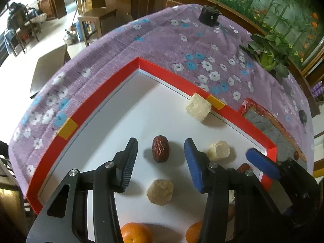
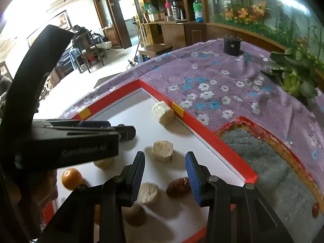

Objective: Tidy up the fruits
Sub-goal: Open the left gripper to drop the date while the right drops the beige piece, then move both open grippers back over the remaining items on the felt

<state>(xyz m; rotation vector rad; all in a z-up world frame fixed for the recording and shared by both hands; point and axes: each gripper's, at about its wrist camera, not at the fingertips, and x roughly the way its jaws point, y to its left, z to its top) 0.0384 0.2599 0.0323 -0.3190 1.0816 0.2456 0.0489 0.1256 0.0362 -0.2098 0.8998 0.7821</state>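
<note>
A white tray with a red rim (image 1: 113,93) lies on a purple flowered cloth. It holds a dark red date (image 1: 160,151), several pale chunks (image 1: 198,107) and two tangerines (image 1: 135,232). My left gripper (image 1: 161,144) hangs open over the date, which lies free between the fingers, touching neither pad. In the right wrist view my right gripper (image 2: 165,155) is open above the tray. Another red date (image 2: 178,184) sits by its blue finger and a pale round chunk (image 2: 148,192) by its black finger. A pale hexagonal chunk (image 2: 162,150) lies just beyond the tips.
A wicker basket with a grey lining (image 2: 273,162) sits right of the tray with a red date (image 2: 315,209) inside. A leafy green vegetable (image 1: 267,54) and a black cylinder (image 1: 209,16) stand on the far cloth. The table drops off at the left.
</note>
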